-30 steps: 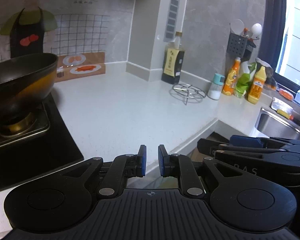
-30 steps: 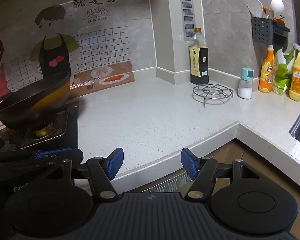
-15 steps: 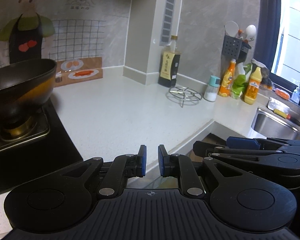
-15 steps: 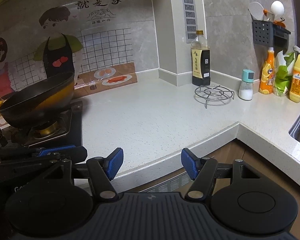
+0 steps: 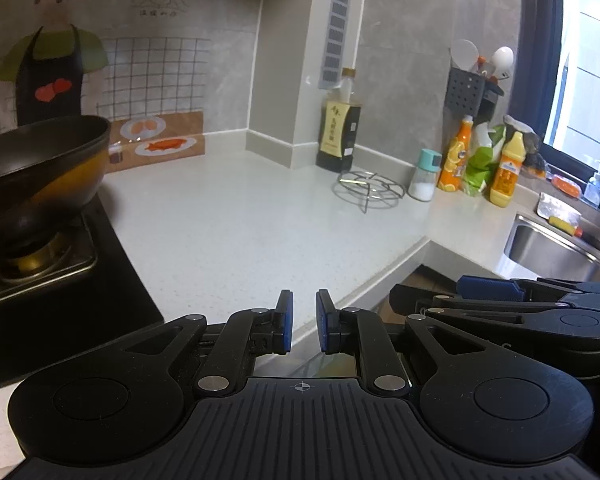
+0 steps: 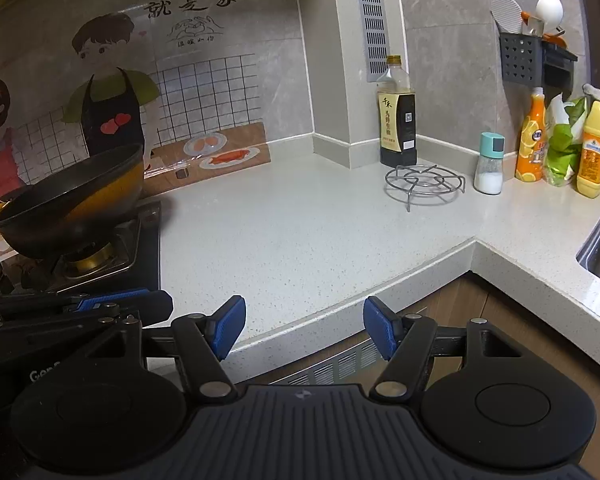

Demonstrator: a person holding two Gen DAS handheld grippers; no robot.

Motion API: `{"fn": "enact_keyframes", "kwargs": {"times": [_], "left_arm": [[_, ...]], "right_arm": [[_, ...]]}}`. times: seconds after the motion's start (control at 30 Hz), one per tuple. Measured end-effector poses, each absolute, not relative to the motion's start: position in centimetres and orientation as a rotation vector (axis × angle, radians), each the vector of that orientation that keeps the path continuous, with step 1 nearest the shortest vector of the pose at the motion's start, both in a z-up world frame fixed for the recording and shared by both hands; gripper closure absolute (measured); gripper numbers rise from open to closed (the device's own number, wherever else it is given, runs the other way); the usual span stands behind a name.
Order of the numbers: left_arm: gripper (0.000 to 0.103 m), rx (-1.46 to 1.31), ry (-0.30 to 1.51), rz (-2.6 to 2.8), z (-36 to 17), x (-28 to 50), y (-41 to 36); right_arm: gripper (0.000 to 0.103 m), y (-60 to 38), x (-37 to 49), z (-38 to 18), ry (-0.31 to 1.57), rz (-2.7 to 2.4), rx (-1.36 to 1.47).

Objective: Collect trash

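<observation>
Both grippers hung side by side at the front edge of the pale speckled desk, pointing down and across it toward the corner of the kitchen.

Left gripper: its blue-padded jaws stood nearly together, a narrow gap between the pads, and nothing lay in that gap.

Right gripper: its jaws stood well apart, and only the edge of the desk showed between them. From the left wrist view it appeared edge-on at the lower right; from the right wrist view the left gripper appeared edge-on at the lower left.

Left of the desk: a black wok with a yellow underside sat tilted on the gas burner.

Far corner: a dark sauce bottle stood against the wall, with a wire trivet just in front of it. A salt shaker, two orange and yellow bottles and a green bag followed to the right. The steel sink lay at the right edge.

No piece of trash could be picked out on the desk in either view.
</observation>
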State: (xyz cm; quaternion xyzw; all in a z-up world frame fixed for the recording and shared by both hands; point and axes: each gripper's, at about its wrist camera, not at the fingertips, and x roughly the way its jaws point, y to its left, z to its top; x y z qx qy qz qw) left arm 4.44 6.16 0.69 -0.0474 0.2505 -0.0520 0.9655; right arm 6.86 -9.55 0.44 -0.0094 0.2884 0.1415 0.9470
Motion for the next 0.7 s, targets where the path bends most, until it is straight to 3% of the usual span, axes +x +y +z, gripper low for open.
{"fn": "enact_keyframes", "kwargs": {"times": [0.7], "left_arm": [[0.087,-0.093,0.546,-0.088,-0.3,6.0,7.1]], "right_arm": [[0.035,-9.4,8.2,-0.8,0.634,0.303,0.016]]}}
